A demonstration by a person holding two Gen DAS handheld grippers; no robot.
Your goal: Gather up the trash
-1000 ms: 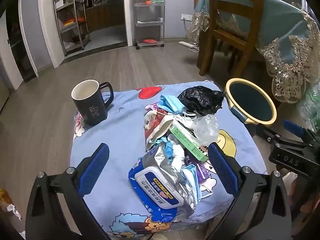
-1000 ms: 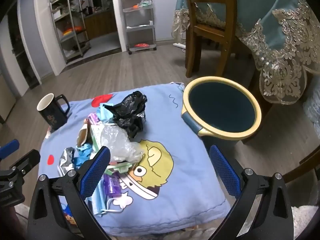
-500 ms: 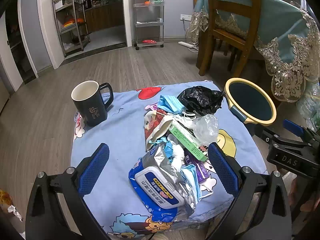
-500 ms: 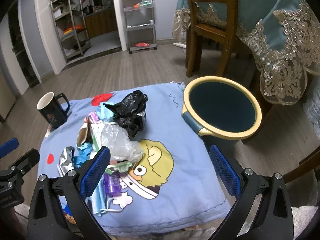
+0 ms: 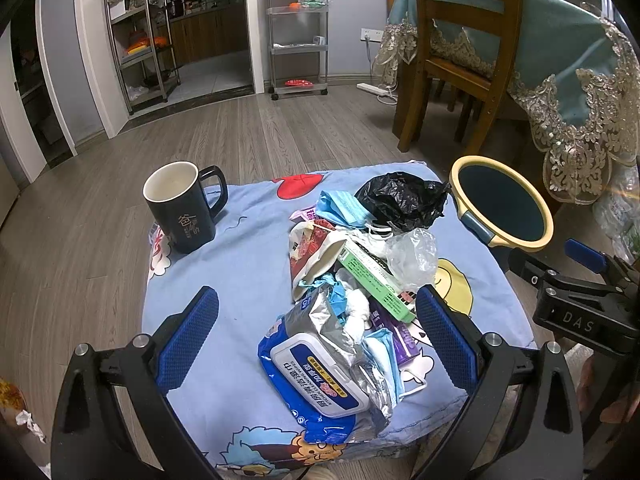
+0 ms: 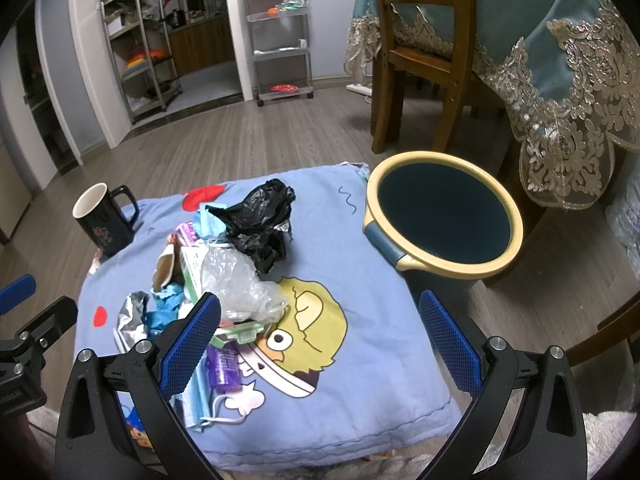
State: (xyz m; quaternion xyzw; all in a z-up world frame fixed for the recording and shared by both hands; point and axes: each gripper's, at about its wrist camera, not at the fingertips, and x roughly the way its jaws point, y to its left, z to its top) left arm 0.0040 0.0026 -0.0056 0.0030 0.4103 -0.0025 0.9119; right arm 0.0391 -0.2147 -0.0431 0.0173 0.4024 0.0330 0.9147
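While both the left gripper (image 5: 316,332) and the right gripper (image 6: 320,340) hang with jaws wide apart and empty, the trash pile (image 5: 356,280) lies mid-cloth (image 6: 360,360), mug (image 5: 180,204) far left, bin (image 6: 440,220) right.

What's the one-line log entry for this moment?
left gripper: open, above trash pile | right gripper: open, empty | yellow-rimmed dark bin: empty | black ceramic mug: upright
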